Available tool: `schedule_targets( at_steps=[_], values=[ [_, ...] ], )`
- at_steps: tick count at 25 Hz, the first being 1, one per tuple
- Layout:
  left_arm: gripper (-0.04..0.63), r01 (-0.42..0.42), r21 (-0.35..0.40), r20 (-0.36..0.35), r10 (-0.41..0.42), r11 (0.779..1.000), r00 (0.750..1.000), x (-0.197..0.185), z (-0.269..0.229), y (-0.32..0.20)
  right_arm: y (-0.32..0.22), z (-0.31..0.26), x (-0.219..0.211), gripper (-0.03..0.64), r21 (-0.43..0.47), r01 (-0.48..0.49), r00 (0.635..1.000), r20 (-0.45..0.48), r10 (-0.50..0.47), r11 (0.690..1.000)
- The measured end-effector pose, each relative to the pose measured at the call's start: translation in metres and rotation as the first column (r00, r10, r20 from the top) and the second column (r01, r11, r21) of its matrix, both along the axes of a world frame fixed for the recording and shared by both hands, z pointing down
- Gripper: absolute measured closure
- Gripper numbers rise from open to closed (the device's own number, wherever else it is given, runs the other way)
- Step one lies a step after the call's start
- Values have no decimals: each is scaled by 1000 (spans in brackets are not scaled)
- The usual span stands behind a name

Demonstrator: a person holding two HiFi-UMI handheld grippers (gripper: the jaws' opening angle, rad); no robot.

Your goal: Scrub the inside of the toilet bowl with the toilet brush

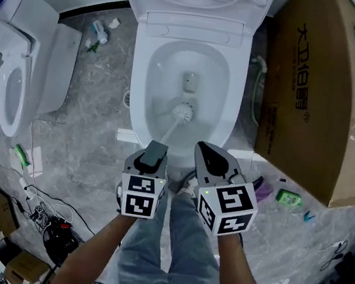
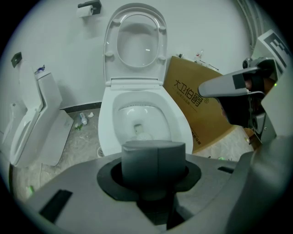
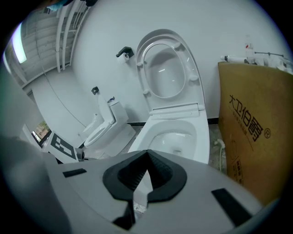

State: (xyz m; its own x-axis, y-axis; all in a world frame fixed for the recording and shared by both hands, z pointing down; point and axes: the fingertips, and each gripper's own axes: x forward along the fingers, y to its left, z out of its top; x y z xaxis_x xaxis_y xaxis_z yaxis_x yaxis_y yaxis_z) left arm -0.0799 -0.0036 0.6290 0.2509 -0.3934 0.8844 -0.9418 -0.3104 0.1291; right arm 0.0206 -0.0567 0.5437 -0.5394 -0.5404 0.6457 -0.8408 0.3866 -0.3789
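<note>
The white toilet point(image 1: 139, 86) stands ahead with its lid and seat raised, bowl point(image 2: 158, 109) open. The toilet brush has its white head point(image 1: 182, 112) down in the bowl near the drain, and its pale handle slants back toward me. My left gripper point(image 1: 155, 154) is shut on the brush's grey handle end point(image 2: 153, 162), which fills the space between its jaws. In the left gripper view the brush head point(image 2: 143, 135) shows just past that grip. My right gripper point(image 1: 210, 157) hovers beside the left one at the bowl's front rim. In the right gripper view its jaws point(image 3: 145, 171) are shut, with nothing between them.
A second white toilet point(image 1: 16, 74) sits on the floor at left. A large cardboard box point(image 1: 323, 94) leans close on the toilet's right, with a hose point(image 1: 259, 84) between them. Cables point(image 1: 48, 211) and small bottles point(image 1: 100, 30) litter the grey tile floor.
</note>
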Motion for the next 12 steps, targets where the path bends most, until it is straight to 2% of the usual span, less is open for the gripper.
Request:
schedule_targets(
  at_steps=[12],
  values=[
    [437,-46,33,-50,48,998,998,34,-5,-30,-3,3,9,620,-8,-39,999,-10,39,999]
  ],
)
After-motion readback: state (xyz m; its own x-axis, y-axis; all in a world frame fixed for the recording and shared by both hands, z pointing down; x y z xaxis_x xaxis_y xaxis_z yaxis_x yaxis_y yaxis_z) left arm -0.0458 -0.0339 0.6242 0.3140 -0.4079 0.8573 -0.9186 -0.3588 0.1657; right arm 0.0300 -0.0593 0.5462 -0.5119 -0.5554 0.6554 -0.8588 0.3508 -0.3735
